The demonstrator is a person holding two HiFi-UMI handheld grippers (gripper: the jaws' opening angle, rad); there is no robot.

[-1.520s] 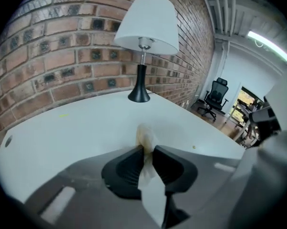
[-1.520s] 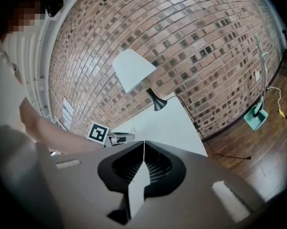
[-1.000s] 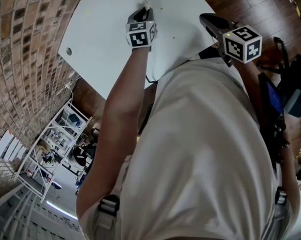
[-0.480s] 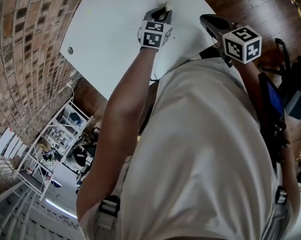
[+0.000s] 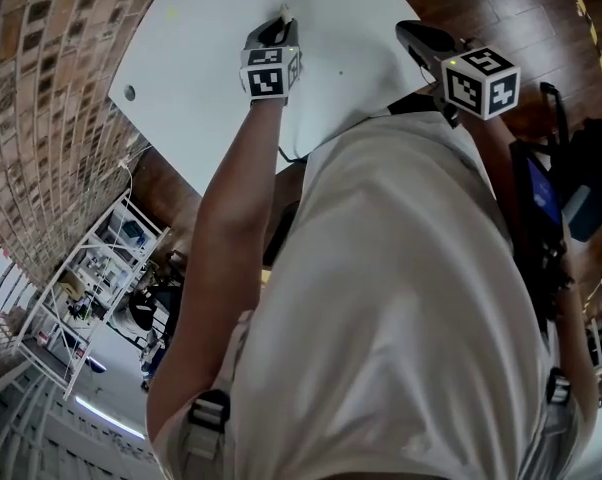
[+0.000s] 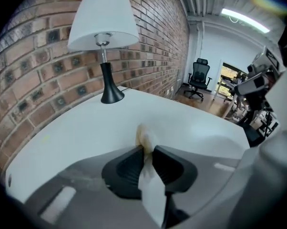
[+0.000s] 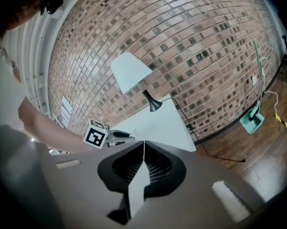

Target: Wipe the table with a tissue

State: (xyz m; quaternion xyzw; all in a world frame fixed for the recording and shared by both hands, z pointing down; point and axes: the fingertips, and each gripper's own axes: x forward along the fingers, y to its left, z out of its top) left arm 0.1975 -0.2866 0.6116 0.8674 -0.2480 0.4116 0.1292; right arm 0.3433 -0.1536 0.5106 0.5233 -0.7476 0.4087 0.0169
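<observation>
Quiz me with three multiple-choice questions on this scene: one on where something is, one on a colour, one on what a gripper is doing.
1. Where does the lamp stand?
A) on the floor
B) on the table, near the brick wall
C) on a chair

2. What colour is the lampshade?
A) white
B) red
C) black

3. How are the left gripper's jaws?
A) wide apart, empty
B) closed on a pen
C) closed on the tissue

Answers: B, its black base rests on the table beside the bricks; A, the lampshade is plain white; C, the tissue is pinched between the jaws.
</observation>
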